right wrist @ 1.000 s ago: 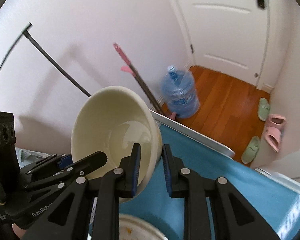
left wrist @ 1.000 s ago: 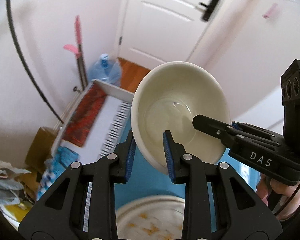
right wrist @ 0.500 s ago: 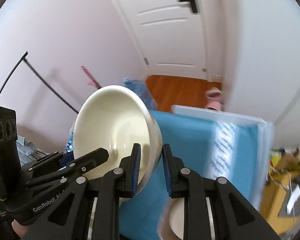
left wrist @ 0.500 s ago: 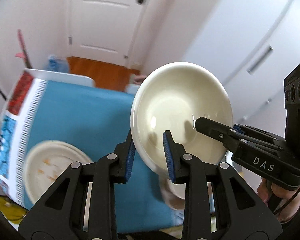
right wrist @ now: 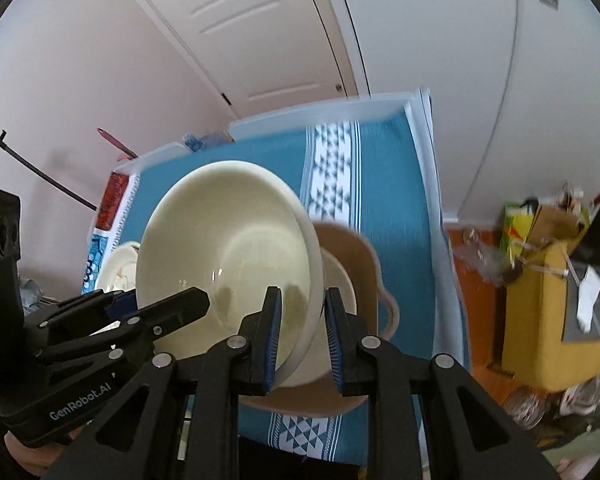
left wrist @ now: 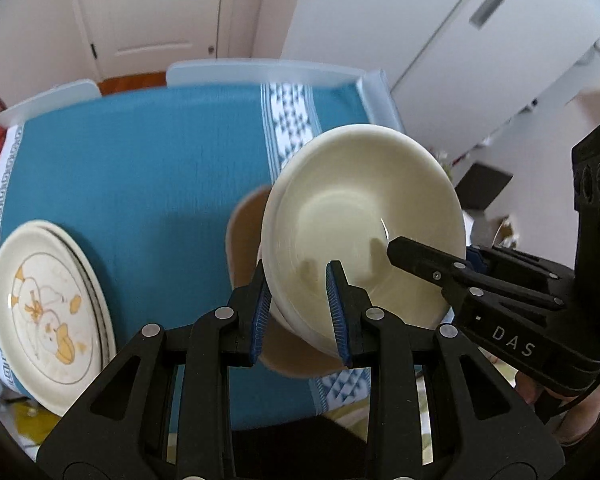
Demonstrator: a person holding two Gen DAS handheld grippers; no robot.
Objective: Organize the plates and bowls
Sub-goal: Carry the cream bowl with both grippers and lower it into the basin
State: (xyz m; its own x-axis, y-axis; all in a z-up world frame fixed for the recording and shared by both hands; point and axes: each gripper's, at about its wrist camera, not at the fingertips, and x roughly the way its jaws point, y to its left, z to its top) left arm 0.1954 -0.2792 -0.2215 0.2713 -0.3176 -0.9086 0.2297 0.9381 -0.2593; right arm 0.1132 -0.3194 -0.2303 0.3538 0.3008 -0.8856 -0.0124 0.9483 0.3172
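Bowl: a cream bowl held tilted in the air above the table, its inside turned to both cameras.
Left hand-held gripper: narrow, its blue-padded fingers clamped over the bowl's near rim, one finger inside and one outside.
Right hand-held gripper: narrow as well, pinching the opposite side of the same rim; in the left wrist view it reaches in from the right.
Below the bowl: a tan basket on the cloth, with a second cream bowl resting in it, partly hidden.
Plates: a stack of plates with an orange duck drawing on the top one, on the table's left part, well apart from the basket.
Table: covered by a teal cloth with a white patterned stripe.
Background: a white door and pale walls.
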